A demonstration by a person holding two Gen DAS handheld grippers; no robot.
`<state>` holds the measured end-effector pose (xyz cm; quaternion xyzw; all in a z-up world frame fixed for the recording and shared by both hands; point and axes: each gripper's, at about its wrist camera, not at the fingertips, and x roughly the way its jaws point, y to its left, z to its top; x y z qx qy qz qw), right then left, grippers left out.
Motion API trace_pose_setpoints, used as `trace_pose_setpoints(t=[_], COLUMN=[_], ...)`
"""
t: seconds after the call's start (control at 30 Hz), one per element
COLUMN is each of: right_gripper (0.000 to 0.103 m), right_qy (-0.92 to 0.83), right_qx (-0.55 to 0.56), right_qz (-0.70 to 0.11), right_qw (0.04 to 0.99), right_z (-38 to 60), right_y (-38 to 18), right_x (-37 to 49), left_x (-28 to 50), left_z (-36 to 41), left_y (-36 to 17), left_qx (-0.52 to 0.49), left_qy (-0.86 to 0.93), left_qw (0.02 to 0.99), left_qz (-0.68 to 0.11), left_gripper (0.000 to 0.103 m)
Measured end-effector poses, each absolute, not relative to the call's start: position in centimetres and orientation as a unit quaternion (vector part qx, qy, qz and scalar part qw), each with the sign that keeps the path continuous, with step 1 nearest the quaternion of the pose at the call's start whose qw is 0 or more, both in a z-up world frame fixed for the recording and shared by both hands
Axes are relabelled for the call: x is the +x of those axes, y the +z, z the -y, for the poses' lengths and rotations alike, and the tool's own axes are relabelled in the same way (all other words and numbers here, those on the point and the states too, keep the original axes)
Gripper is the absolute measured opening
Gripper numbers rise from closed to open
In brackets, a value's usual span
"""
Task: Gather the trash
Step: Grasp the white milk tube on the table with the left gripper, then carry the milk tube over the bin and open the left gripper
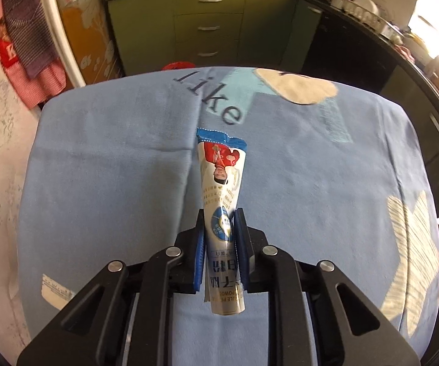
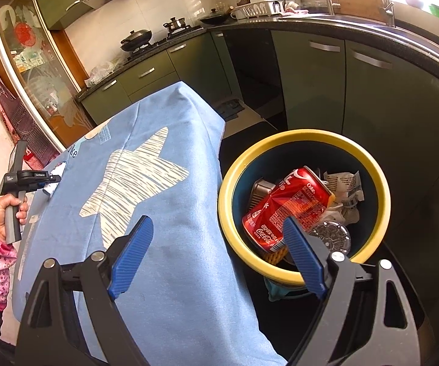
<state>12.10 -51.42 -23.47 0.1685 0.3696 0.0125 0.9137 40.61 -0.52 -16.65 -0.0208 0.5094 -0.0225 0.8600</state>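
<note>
The left wrist view looks low and close along the blue-covered surface [image 1: 112, 183] toward the green cabinets [image 1: 207, 21]. The right wrist view looks down from higher, facing the bin [image 2: 303, 138]. Both share this surface and the cabinets.

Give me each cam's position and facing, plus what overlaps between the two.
Left wrist: sits behind the left claw, looks along its fingers across the blue tablecloth toward green cabinets; both blue pads clamp a milk powder sachet.
Right wrist: sits behind the right claw, open, looks down over the table edge into the yellow-rimmed bin holding a Coke can; the person's left hand and pink sleeve show at far left.
Shared: tablecloth, sachet, left claw, bin rim, kitchen cabinets.
</note>
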Motion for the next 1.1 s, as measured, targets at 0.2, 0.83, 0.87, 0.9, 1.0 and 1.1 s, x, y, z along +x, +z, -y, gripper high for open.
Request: trace_pose_setpoints(t=[0.2, 0.83, 0.87, 0.9, 1.0, 1.1], right_gripper=[0.082, 0.082, 0.082, 0.082, 0.082, 0.083], right_qy=[0.002, -0.081, -0.084, -0.088, -0.1, -0.099], right_qx=[0.165, 0.21, 0.214, 0.218, 0.228, 0.241], right_qz=[-0.366, -0.33, -0.33, -0.33, -0.327, -0.325], right_qw=[0.916, 0.917, 0.916, 0.914, 0.912, 0.909], right_z=[51.9, 59.1, 59.7, 60.2, 61.3, 62.3], right_y=[-22.9, -23.6, -23.8, -24.0, -24.4, -25.0], right_x=[11.0, 4.0, 3.6, 3.3, 2.8, 2.5], left_x=[36.0, 26.6, 26.6, 26.6, 26.8, 27.6], left_z=[4.5, 31.3, 33.0, 34.6, 39.3, 43.1], left_y=[-13.3, -8.4, -8.7, -9.0, -10.5, -12.5], left_qx=[0.023, 0.127, 0.131, 0.137, 0.152, 0.169], left_qy=[-0.094, -0.37, -0.38, -0.39, -0.411, -0.415], left_qw=[0.873, 0.806, 0.799, 0.792, 0.769, 0.754], left_qz=[-0.477, -0.444, -0.447, -0.45, -0.465, -0.48], left_gripper=[0.018, 0.018, 0.018, 0.018, 0.019, 0.019])
